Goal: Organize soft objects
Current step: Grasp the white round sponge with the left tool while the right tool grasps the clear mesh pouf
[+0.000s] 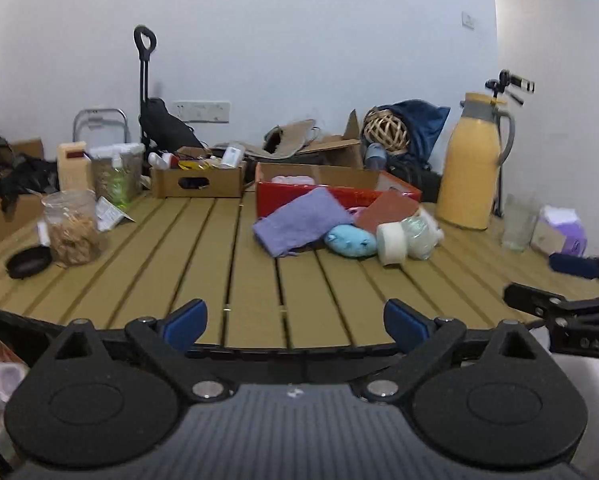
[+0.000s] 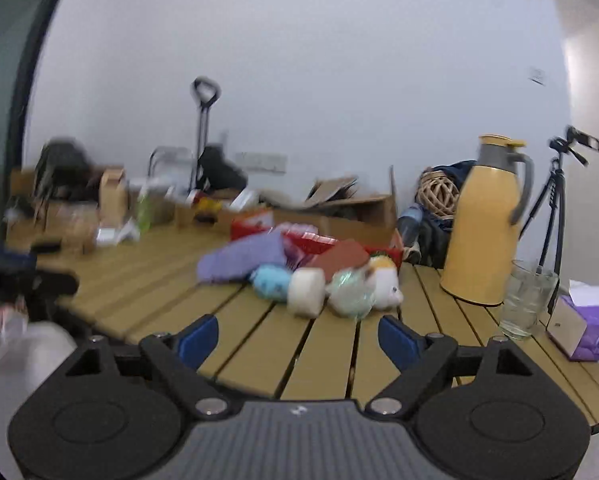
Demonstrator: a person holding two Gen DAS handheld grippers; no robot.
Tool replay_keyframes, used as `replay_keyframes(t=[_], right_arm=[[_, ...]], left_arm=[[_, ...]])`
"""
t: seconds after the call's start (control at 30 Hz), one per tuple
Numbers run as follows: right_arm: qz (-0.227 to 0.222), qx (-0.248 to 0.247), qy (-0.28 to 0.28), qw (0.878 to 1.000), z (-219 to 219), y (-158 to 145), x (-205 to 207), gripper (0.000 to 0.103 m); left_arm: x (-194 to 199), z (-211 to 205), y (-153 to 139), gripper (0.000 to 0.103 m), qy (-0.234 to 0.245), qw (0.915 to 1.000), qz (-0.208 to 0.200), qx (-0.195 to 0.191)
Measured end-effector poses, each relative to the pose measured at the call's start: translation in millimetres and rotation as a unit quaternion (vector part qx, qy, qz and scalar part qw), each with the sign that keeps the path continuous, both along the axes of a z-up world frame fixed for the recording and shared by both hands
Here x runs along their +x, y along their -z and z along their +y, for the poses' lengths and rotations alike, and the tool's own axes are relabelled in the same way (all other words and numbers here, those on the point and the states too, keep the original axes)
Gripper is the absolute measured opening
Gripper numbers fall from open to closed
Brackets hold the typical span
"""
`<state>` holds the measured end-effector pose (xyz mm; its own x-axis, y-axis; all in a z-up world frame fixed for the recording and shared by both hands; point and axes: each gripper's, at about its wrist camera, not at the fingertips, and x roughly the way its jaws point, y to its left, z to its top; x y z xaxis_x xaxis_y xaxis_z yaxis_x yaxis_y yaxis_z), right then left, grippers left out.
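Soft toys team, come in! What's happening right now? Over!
Both tongs, left and right, open and empty. Soft pile untouched on the table, in front of the red box. Glass and yellow jug stand right of it.

My right view's blurred at left; red box (image 1: 299, 196) half hidden behind purple cloth (image 1: 301, 222) in centre.
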<state>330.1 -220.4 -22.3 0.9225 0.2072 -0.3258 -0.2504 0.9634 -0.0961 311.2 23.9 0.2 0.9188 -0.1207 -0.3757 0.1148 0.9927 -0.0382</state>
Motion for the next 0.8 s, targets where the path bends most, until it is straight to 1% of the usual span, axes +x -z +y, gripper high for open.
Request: replay_keyframes(t=[0.07,0.13,0.27,0.33,0.4,0.47,0.53,0.57,0.63,0.7,0.73,0.8], right_arm=[[-0.002,-0.005,0.002,1.0,3.0,-2.7,-4.8,0.087],[-0.004,0.006,0.001,1.0,3.8,-5.4,-5.1,0.088],[0.003,0.011,0.002,1.0,3.2,-1.1,-0.1,0.088],[0.013,0.035,0.014,0.999,-4.3,4.6,14.0,0.087],[0.023,0.076,0.03,0.996,-18.6,7.9,23.3,0.087],[0.038,0.117,0.043,0.992,-35.9,10.4,37.4,0.086],[0.045,0.139,0.061,0.987,-49.5,12.3,54.2,0.086],[0.048,0.147,0.072,0.985,-56.0,12.8,64.9,0.085],[0.056,0.162,0.08,0.982,-66.3,14.4,85.5,0.083],[0.065,0.178,0.076,0.979,-74.5,16.6,110.9,0.08],[0.07,0.183,0.072,0.978,-76.5,17.7,123.2,0.08],[0.077,0.198,0.063,0.975,-80.1,21.7,150.6,0.074]], left_arm=[[0.0,4.0,-3.8,0.097,-0.004,0.9999,-0.008,-0.011],[1.6,4.8,-6.0,0.097,-0.003,0.9997,-0.009,-0.023],[15.7,-8.3,-2.0,0.097,0.016,0.9996,-0.005,-0.024],[29.0,-19.2,0.0,0.097,0.03,0.9992,-0.003,-0.027],[48.9,-32.5,0.4,0.096,0.052,0.9981,-0.004,-0.032],[71.5,-46.4,2.5,0.094,0.074,0.9968,0.001,-0.031],[98.4,-62.2,6.0,0.08,0.089,0.9956,0.001,-0.029],[113.0,-69.1,7.4,0.078,0.097,0.9946,0.002,-0.036],[139.1,-80.2,11.2,0.075,0.116,0.9915,0.014,-0.057],[164.9,-93.3,14.9,0.075,0.128,0.989,0.027,-0.068],[175.5,-98.7,16.7,0.075,0.136,0.988,0.028,-0.068],[201.0,-113.1,22.6,0.075,0.145,0.9877,0.027,-0.053]])
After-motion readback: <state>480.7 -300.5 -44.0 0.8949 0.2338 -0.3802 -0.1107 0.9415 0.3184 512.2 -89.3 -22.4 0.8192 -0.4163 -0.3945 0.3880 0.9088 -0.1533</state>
